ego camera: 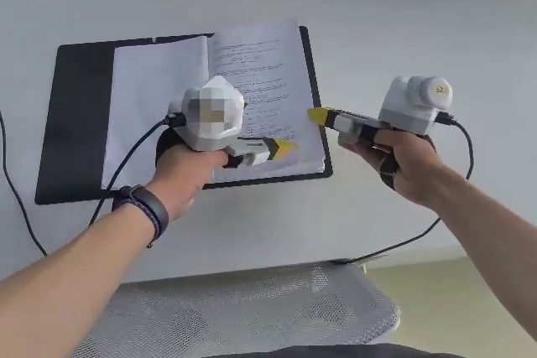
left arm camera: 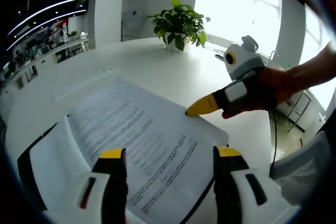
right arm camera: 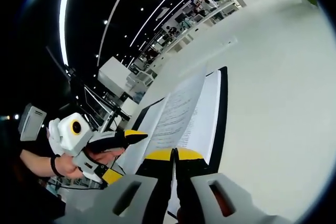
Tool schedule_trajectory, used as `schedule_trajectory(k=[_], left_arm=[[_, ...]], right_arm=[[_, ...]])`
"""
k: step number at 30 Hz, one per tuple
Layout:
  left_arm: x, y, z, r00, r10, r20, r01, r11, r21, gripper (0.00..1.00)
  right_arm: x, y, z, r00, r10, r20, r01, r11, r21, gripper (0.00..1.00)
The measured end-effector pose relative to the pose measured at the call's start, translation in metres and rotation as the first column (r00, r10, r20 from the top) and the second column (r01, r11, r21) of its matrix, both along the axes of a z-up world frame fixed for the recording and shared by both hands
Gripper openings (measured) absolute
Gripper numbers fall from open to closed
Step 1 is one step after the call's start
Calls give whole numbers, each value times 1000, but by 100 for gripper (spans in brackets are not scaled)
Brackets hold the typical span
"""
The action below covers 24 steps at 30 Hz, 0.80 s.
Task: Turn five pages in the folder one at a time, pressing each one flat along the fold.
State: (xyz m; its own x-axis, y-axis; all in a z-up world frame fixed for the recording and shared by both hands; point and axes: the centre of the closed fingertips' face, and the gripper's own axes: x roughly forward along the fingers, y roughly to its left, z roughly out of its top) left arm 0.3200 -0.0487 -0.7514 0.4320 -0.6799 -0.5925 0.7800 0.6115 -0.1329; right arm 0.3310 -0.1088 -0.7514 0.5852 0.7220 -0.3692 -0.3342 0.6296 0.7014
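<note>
The right gripper (right arm camera: 175,155) has its jaws pressed together at the right edge of the top printed page (right arm camera: 181,106). Whether a sheet is caught between them cannot be told. The left gripper (left arm camera: 170,153) hovers with its jaws spread wide over the near part of the same page, its tips pointing right.

The folder (ego camera: 80,115) lies open and flat on the white table (ego camera: 419,23). Its black cover shows at the left, a blank sheet (ego camera: 155,90) lies left of the fold, and the printed stack is on the right.

The paper is likely light, thin and limp, and it would crease or tear if pulled hard. A single sheet is probably best taken at its free right edge, near the middle or at a corner, with a shallow pinch so that the page below does not come along. The fold would take firm, sliding pressure, while the stiff cover should stay put.
</note>
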Motion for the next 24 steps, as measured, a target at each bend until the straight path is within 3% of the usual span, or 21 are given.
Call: schedule_trajectory(k=[11, 24], left_arm=[[1, 40, 23, 996, 91, 13, -90, 995, -40, 69], [-7, 86, 34, 986, 165, 28, -163, 985, -52, 69]], right_arm=[[-1, 6, 18, 999, 3, 32, -3, 1000, -6, 0], [3, 21, 44, 996, 24, 90, -23, 1000, -15, 0]])
